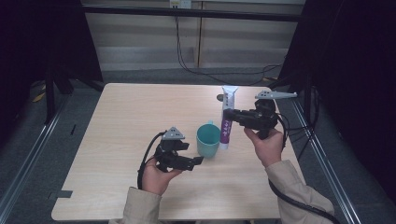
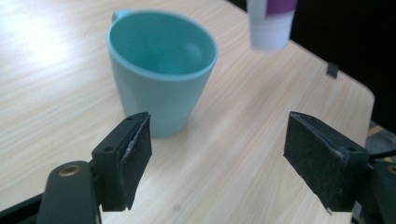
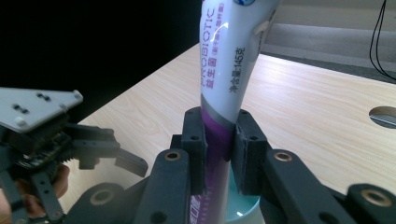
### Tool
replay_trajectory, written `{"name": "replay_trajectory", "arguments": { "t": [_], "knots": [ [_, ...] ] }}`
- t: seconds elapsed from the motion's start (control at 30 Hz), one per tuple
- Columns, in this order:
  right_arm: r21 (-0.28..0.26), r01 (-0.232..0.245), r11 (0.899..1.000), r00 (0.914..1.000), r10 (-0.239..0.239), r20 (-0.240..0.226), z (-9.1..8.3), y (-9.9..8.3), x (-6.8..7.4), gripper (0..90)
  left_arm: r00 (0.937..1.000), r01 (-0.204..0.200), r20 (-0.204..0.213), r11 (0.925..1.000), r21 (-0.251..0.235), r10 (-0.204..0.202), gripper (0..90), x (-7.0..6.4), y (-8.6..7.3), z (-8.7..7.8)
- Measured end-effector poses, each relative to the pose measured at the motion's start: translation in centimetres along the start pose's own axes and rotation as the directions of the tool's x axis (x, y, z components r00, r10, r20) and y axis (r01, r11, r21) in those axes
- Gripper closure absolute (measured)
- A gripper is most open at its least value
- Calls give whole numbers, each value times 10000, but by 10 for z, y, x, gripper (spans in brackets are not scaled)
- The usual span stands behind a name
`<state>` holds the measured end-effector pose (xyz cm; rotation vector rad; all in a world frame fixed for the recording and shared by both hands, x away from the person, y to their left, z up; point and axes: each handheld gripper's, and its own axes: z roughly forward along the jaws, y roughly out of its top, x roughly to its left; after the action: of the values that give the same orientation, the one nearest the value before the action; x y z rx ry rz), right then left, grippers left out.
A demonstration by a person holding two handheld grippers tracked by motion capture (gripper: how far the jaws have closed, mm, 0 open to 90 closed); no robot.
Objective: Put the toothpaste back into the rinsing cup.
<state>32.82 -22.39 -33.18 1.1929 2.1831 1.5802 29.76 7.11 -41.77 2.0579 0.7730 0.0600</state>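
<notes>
The right tool (image 1: 227,115) pinches a white-and-purple toothpaste tube (image 1: 227,119) around its purple lower part and holds it upright, cap end down, just beside the teal mug (image 1: 208,140) on the worktop (image 1: 130,116). The step in hand looks like standing the tube in the mug, which would call for lifting it over the rim and lowering it inside. The left tool (image 2: 217,158) hangs with jaws spread before the mug, whose visible inside looks empty.
</notes>
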Motion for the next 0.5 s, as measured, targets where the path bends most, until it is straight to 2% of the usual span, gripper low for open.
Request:
{"name": "replay_trajectory", "arguments": {
  "t": [0.13,0.2,0.3,0.37,0.5],
  "knots": [
    [-71,58,10000,9999,-57,87,-1,3,-1,774,9992,-98,-389,9997,205,106,229,9,-12,3],
    [-110,94,9999,9999,-92,106,-1,4,-2,774,9979,-325,-546,9992,248,338,226,13,-18,4],
    [-110,189,9998,9997,-187,178,-1,7,-2,773,9949,-379,-919,9984,425,417,192,20,-27,5],
    [-169,154,9997,9997,-151,165,-1,8,-2,773,9953,-305,-911,9990,325,333,185,23,-33,4],
    [-291,239,9993,9995,-233,190,-2,11,-2,773,9930,-324,-1116,9981,529,381,170,30,-45,3]
  ]
}}
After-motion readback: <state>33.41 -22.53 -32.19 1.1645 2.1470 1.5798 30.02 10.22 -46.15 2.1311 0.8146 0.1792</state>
